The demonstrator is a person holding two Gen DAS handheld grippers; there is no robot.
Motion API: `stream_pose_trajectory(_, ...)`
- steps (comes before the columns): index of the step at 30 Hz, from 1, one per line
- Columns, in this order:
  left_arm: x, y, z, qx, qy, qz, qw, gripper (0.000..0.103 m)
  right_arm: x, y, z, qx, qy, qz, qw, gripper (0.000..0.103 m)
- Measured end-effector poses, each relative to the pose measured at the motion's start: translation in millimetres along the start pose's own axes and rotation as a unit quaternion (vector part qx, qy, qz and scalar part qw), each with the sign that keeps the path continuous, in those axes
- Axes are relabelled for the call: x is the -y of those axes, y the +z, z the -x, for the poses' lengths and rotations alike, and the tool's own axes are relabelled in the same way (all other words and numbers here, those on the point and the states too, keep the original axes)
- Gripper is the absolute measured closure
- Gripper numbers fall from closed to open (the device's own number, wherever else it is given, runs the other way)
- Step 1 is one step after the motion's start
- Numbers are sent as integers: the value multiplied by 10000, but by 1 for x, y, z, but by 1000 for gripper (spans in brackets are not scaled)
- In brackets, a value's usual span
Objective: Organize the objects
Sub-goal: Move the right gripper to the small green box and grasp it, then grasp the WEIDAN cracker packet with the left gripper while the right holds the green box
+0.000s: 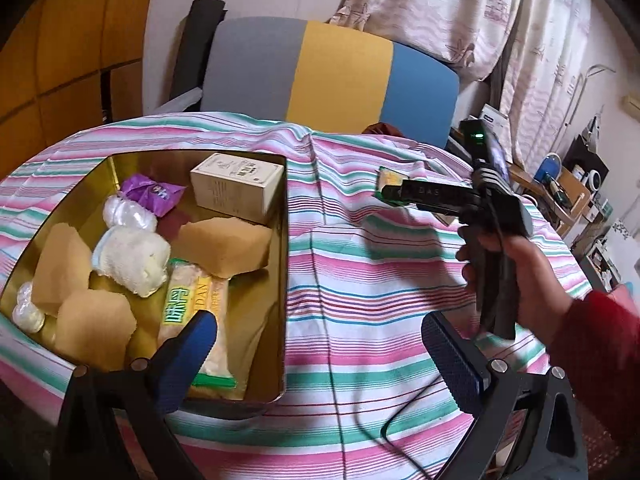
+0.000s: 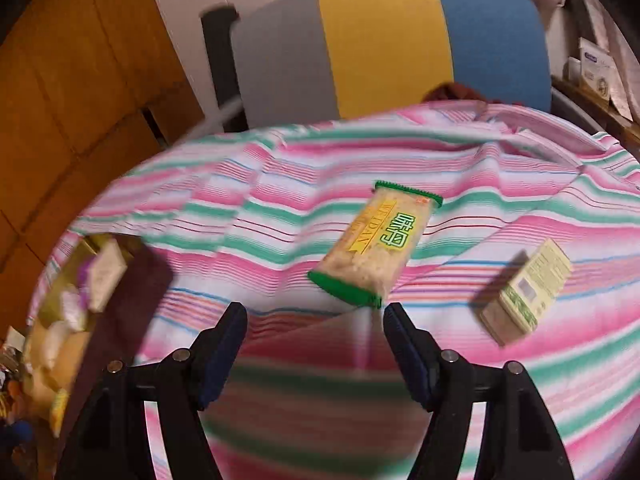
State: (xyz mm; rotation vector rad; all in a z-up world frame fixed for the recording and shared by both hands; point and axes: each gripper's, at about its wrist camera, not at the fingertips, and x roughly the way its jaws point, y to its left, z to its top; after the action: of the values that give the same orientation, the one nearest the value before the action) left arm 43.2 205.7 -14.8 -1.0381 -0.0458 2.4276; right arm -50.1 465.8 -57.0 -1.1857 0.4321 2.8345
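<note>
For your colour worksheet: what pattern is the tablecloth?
The tablecloth has pink, green and white stripes; clearest in the left wrist view.

Three sponges (image 1: 224, 242), two snack packs (image 2: 376, 240).

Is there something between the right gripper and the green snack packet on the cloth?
Nothing visible. The right gripper is open, and only bare striped cloth lies between it and the snack packet. The small box lies off to the right.

A glossy gold metal tin (image 1: 276, 280) holds rough sponges (image 1: 224, 244) on matt striped cloth (image 1: 360, 280); snack packet (image 2: 376, 244) in shiny plastic.
</note>
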Motion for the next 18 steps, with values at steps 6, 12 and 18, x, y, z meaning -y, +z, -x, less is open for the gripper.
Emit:
stream_pose_trajectory(6,4,-3,-2,-59,-20,-18,10000,0,66,2,40,759,-1855,-1801,9630,31)
stream_pose_trajectory(12,4,-4,-3,-132,-22,21,9999,0,97,16,8,378,-1869,-2451,9506,31)
stream_pose_trajectory(18,5,-1,1,-42,55,-62,10000,0,96,7,-5,231,-1948,-2055,9588,59)
